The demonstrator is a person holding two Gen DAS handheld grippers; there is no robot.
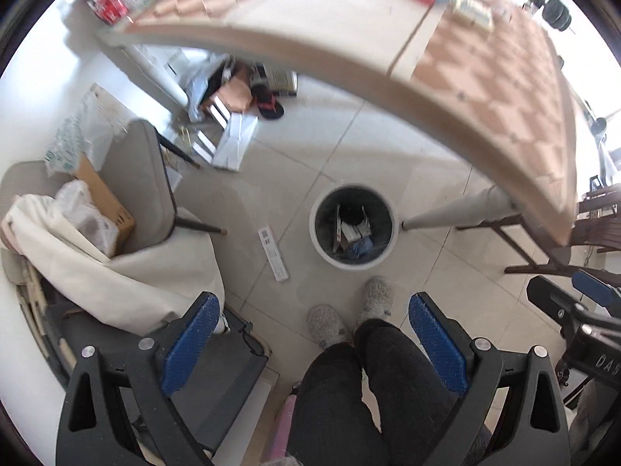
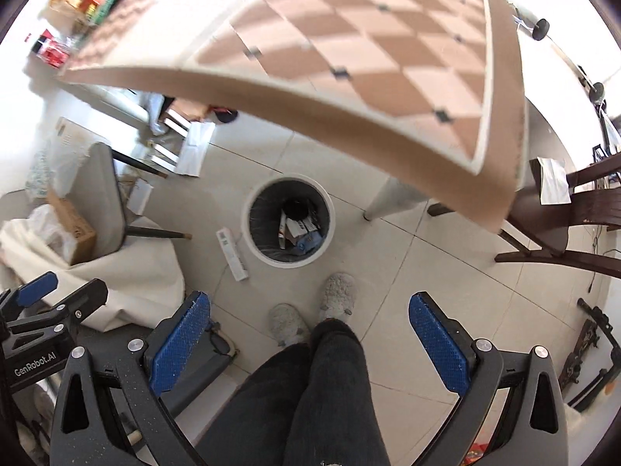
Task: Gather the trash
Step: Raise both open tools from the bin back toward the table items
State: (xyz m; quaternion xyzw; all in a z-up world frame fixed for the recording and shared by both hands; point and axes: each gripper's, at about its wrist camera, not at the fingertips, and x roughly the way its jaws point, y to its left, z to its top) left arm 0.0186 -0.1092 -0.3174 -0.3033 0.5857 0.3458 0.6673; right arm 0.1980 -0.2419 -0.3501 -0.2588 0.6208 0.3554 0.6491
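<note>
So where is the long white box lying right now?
In both wrist views the long white box lies flat on the floor tiles, just left of the trash bin, outside it, near the chair leg.

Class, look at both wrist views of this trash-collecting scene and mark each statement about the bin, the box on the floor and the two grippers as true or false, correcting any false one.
1. The trash bin on the floor already has items inside. True.
2. The left gripper is shut on a piece of trash. False: its jaws are wide open and hold nothing.
3. A long white box lies on the floor beside the bin. True.
4. The white box is inside the bin. False: it lies outside, near the rim.
5. The right gripper has its jaws open. True.
6. The bin stands on the checkered table. False: it stands on the tiled floor, near a table leg.
</note>
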